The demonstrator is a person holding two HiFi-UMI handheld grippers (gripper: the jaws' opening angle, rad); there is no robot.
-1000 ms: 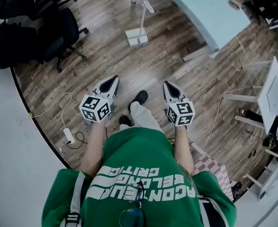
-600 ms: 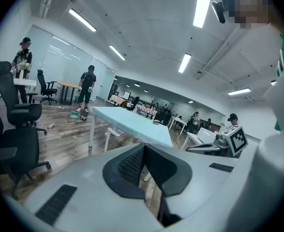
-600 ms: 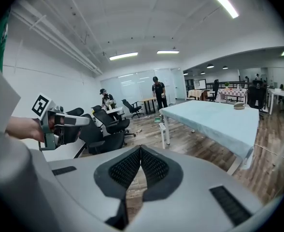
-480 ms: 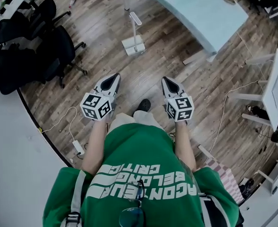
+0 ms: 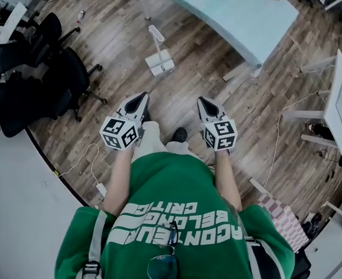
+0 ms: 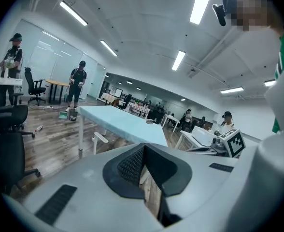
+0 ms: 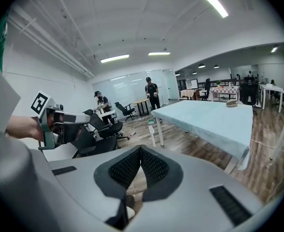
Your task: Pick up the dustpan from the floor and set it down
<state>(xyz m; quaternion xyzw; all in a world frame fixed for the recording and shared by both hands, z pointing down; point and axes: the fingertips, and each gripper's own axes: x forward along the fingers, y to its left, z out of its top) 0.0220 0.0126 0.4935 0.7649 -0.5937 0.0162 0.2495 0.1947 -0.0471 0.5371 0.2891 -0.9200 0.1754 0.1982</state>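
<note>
The white dustpan point(image 5: 159, 61) stands on the wood floor by the table leg, its long handle point(image 5: 155, 34) pointing up. It also shows small in the left gripper view point(image 6: 99, 139) and the right gripper view point(image 7: 152, 131). My left gripper point(image 5: 140, 98) and right gripper point(image 5: 203, 101) are held out side by side in front of the person's green shirt, well short of the dustpan. Both are shut with nothing in them; the pads meet at the tips in the left gripper view point(image 6: 143, 148) and the right gripper view point(image 7: 141, 149).
A pale blue table point(image 5: 241, 13) stands beyond the dustpan. Black office chairs point(image 5: 49, 74) crowd the left. A cable and power strip point(image 5: 99, 186) lie on the floor at lower left. White desks point(image 5: 341, 103) line the right. Several people stand far off point(image 6: 77, 81).
The person has stepped forward across the floor, so the dustpan and table lie nearer in the head view. Both grippers stay shut and side by side.
</note>
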